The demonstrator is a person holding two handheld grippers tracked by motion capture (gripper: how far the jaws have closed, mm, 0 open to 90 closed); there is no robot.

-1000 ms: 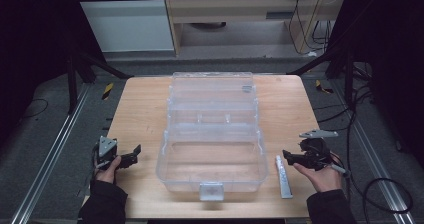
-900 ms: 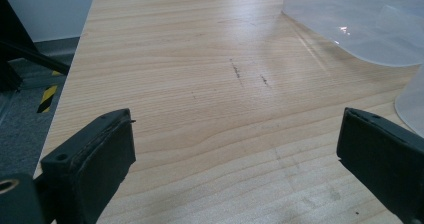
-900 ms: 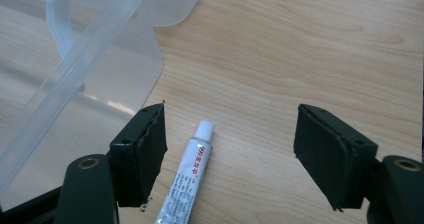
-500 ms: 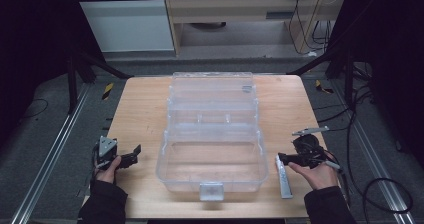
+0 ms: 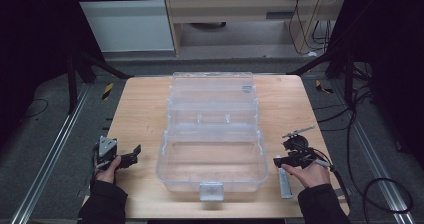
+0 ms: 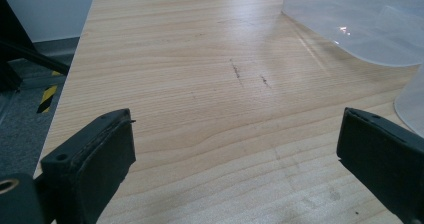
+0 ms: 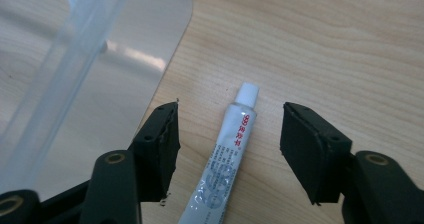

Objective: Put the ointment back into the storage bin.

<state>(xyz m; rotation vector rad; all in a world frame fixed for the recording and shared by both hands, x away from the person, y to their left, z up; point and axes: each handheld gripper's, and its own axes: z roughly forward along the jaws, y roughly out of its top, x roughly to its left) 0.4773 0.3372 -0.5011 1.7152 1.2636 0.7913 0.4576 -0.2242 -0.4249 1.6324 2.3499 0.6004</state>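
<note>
White-capped and silver-grey, a small tube lies flat on the light wooden table just right of a clear plastic case, which stands open in the middle of the tabletop with its lid laid back toward the far side and a latch at its near edge. At the near right, the right gripper, held in a person's right hand, hangs over the tube's capped end; the right gripper view shows the tube lying between the two black jaws, which have just been closing and stand partly apart, with wood showing on both sides of the tube and neither pad touching it. At the near left, the left gripper rests in the person's left hand, well apart from the case; the left gripper view shows its jaws spread wide over bare wood, with nothing between them and a corner of the case at the right.
</note>
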